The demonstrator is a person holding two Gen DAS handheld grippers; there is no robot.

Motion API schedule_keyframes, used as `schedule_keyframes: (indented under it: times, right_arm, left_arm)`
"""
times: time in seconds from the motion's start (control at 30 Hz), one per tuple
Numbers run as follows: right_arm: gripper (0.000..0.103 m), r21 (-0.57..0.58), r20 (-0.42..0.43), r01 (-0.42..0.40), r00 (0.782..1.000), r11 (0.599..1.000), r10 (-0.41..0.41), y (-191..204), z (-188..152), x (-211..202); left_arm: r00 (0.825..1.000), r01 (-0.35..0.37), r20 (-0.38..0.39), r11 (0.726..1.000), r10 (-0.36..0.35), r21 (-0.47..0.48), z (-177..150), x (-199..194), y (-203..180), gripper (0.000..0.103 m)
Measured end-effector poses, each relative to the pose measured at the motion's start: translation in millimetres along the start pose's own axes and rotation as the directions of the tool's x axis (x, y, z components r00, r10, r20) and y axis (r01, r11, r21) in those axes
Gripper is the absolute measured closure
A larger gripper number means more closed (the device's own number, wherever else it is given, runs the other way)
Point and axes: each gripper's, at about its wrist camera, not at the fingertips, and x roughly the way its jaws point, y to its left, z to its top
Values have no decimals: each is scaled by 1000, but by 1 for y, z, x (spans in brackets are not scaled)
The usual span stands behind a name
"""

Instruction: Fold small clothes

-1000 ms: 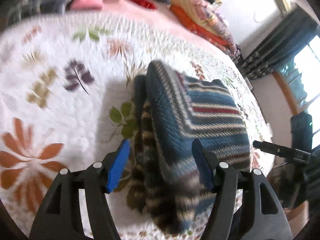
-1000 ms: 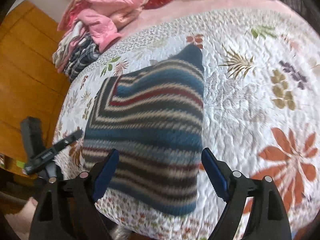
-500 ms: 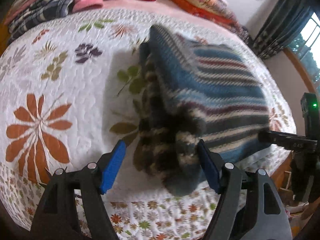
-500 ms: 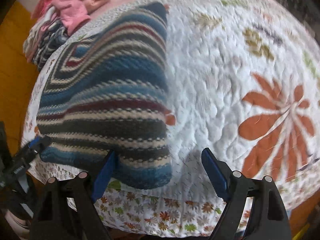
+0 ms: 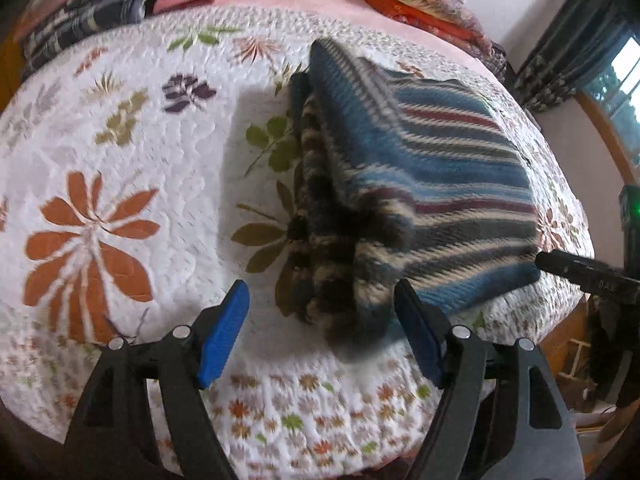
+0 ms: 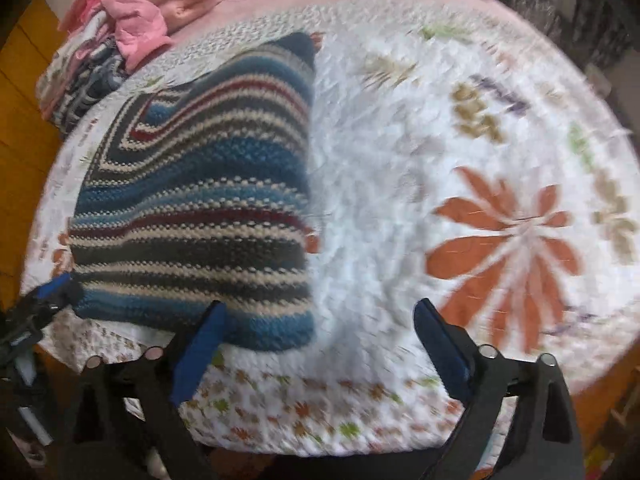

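Both grippers are hovering off the near edge of the bed, pointed in over the quilt (image 5: pixel 132 152), and neither one has anything in it. The left gripper (image 5: pixel 320 330) has its two blue pads spread wide, aimed at the near left corner of the one striped knit sweater (image 5: pixel 408 184). Cloth shows between the pads, but it looks like it's lying beyond the tips rather than pinched. The right gripper (image 6: pixel 318 344) is just as wide apart. Its left pad overlaps the sweater's near edge in the right wrist view, and I can't tell if it's actually touching; the right pad is over bare quilt.

The sweater is folded into a chunky squarish bundle with blue, cream, dark and red stripes. It sits flat on the quilt close to the near edge. From the left wrist view you can see stacked layers along its left side, so it's been doubled over.

Count-wise: one sweater, one white floral quilt with a big orange flower (image 6: pixel 508 240), and two piles at the far end of the bed. One is a heap of pink and plaid clothes (image 6: pixel 132 24), and the other is a stack of orange and patterned bedding (image 5: pixel 416 4). In the left wrist view the tip of the other gripper pokes in at the sweater's right corner. The right wrist view is pretty motion-blurred.
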Motion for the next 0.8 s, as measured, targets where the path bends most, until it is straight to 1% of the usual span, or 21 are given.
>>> schedule_keyframes:
  times: [0.03, 0.07, 0.13, 0.2, 0.3, 0.37, 0.5, 0.57, 0.63, 0.8]
  right_arm:
    - [4, -5, 11, 17, 1000, 1000, -17, 0, -1, -6]
    - [4, -11, 24, 26, 999, 1000, -26, 1, -3, -14]
    - [4, -22, 46, 21, 999, 1000, -20, 4, -10, -29]
    - [4, -27, 50, 15, 999, 1000, -14, 9, -17, -41]
    - [4, -28, 52, 33, 998, 999, -32, 25, -22, -50]
    - [4, -36, 62, 23, 998, 999, -20, 30, -28, -59]
    - [4, -43, 64, 4, 998, 999, -1, 36, -35, -68]
    - [4, -54, 60, 13, 998, 998, -9, 40, -37, -71]
    - [4, -61, 61, 38, 998, 997, -34, 44, -39, -75]
    - [4, -67, 69, 22, 997, 998, -17, 50, -42, -84]
  left_arm:
    - [1000, -9, 5, 1000, 9, 2, 0, -6, -3, 16]
    - [1000, -14, 17, 1000, 14, 2, -2, -14, -6, 16]
    - [999, -29, 23, 1000, 29, -7, -4, -24, -11, 13]
    - [999, -44, 15, 999, 44, -20, -8, -31, -15, 13]
    - [999, -50, 9, 998, 51, -36, -16, -41, -19, 13]
    - [998, -61, 4, 998, 61, -33, -20, -45, -21, 13]
    - [998, -69, 1, 997, 69, -33, -27, -54, -24, 13]
    - [997, -72, 4, 997, 72, -33, -30, -59, -27, 13]
    - [995, -96, -1, 995, 96, -26, -31, -63, -30, 12]
    - [994, -107, 7, 994, 107, -28, -34, -75, -35, 11]
